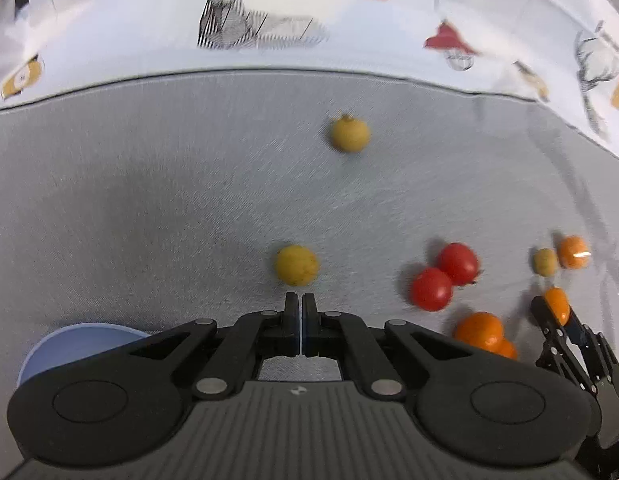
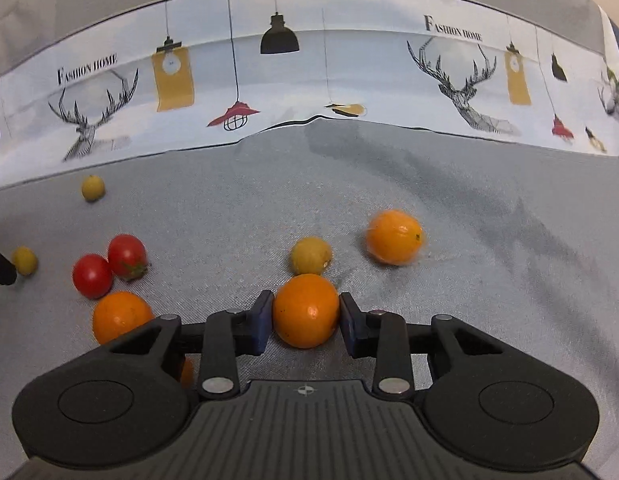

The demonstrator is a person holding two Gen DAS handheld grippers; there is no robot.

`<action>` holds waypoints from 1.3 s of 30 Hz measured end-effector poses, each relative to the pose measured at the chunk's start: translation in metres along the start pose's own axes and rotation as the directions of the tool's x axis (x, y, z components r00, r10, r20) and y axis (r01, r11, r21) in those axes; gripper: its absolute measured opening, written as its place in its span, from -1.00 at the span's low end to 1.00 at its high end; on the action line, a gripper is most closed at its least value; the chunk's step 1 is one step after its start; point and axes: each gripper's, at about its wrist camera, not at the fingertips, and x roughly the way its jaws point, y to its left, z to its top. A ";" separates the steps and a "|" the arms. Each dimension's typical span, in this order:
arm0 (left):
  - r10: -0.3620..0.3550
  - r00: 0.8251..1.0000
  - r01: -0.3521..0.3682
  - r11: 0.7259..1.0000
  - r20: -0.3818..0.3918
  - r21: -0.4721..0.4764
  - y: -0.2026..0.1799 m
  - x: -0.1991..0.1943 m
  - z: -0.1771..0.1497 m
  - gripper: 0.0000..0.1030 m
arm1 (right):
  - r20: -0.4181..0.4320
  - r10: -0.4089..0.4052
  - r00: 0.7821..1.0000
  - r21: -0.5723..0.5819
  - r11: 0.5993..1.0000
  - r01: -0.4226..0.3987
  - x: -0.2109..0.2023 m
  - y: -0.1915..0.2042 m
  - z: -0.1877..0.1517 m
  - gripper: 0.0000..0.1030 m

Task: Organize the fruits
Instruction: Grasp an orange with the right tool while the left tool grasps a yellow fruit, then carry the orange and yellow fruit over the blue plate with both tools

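Note:
My left gripper (image 1: 300,300) is shut and empty, just short of a yellow fruit (image 1: 296,264) on the grey cloth. A second yellow fruit (image 1: 349,133) lies farther off. Two red tomatoes (image 1: 443,277) lie to the right, with oranges (image 1: 479,330) beyond them. My right gripper (image 2: 305,310) is shut on an orange (image 2: 306,311); it also shows in the left wrist view (image 1: 556,305). Beyond it lie a yellow fruit (image 2: 311,256) and another orange (image 2: 395,237). To the left are two tomatoes (image 2: 109,266), an orange (image 2: 121,316) and two small yellow fruits (image 2: 92,187).
A pale blue bowl (image 1: 69,346) sits at the lower left under my left gripper. A printed cloth with deer and lamps (image 2: 309,80) covers the far side beyond the grey cloth (image 1: 149,200).

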 end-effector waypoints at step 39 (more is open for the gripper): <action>0.127 0.972 -0.137 0.990 0.197 0.042 -0.023 -0.153 -0.139 -0.46 | 0.128 0.209 0.970 0.078 0.972 -0.220 -0.175 0.018 -0.017 -0.29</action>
